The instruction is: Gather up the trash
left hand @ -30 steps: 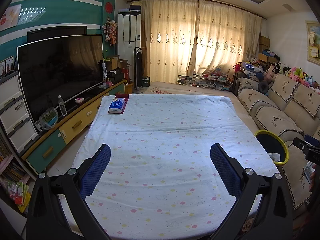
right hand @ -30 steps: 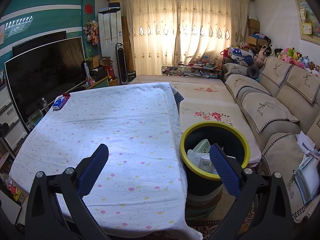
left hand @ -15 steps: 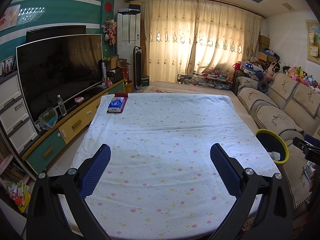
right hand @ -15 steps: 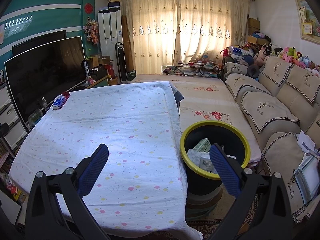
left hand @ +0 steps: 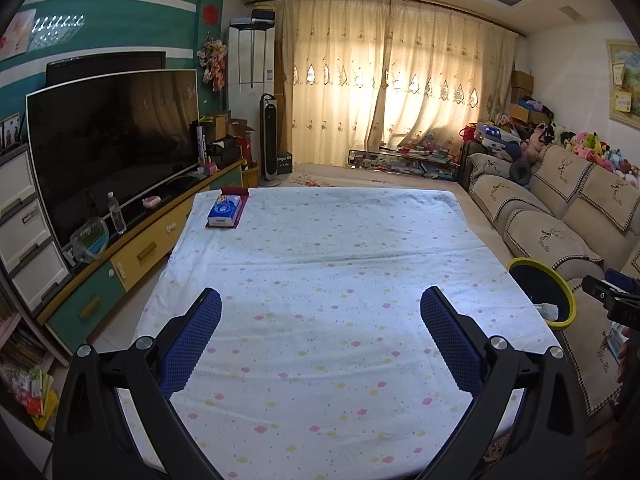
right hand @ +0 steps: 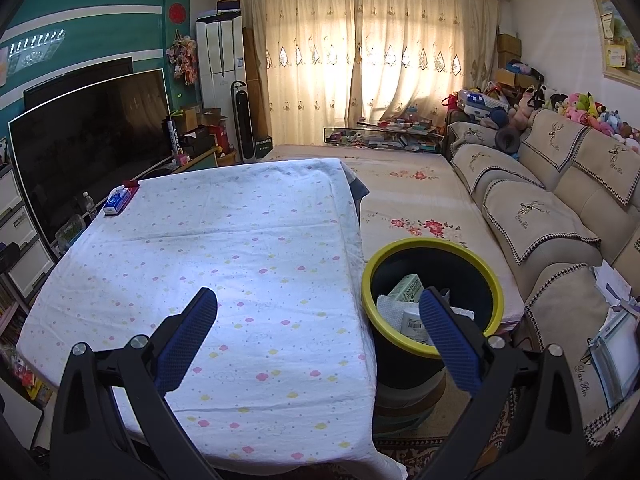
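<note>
A black trash bin with a yellow rim (right hand: pixel 432 276) stands at the table's right side and holds white paper, a green packet and a small labelled container. It also shows in the left wrist view (left hand: pixel 540 292). My right gripper (right hand: pixel 318 304) is open and empty, above the table's right edge, its right finger over the bin. My left gripper (left hand: pixel 320 304) is open and empty over the near part of the table (left hand: pixel 320 248), which is covered with a white dotted cloth. The right gripper's tip shows at the far right of the left wrist view.
A blue tissue pack on a red book (left hand: pixel 225 210) lies at the table's far left corner. A TV (left hand: pixel 112 140) on a low cabinet stands left. A beige sofa (right hand: pixel 560 208) runs along the right.
The left view has tilted slightly so the table sits a little higher in frame. The right gripper has barely moved. Both stay open and empty.
</note>
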Motion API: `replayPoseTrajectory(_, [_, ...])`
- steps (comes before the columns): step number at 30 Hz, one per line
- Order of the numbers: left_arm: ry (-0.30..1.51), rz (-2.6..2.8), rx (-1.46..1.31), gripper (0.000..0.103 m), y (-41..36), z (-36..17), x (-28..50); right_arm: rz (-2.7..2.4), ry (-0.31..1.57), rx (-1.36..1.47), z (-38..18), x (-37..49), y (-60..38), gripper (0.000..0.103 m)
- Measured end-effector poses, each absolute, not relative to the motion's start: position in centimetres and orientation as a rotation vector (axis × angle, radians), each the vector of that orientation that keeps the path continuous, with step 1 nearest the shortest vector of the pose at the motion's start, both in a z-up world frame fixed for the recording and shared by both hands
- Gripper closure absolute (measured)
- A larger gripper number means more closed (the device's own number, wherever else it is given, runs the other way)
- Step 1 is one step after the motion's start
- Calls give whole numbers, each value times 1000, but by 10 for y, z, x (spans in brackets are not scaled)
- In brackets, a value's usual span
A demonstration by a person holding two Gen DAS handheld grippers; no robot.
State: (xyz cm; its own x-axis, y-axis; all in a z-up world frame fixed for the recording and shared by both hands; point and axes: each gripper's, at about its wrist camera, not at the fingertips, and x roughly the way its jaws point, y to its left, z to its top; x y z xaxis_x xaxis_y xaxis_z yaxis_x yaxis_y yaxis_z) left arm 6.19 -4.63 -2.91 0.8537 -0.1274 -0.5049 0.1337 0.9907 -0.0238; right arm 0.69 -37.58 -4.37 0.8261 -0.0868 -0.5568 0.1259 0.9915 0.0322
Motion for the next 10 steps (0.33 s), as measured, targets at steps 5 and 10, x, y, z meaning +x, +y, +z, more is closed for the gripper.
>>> replayPoseTrajectory(5, [615,-138,-15,5,-41,-37,99,-90,602,40,-43,32,-368,7])
replayPoseTrajectory(10, [698,-75,-29,5,-23,-71,179,-15,669,41,-51,99,-351,7])
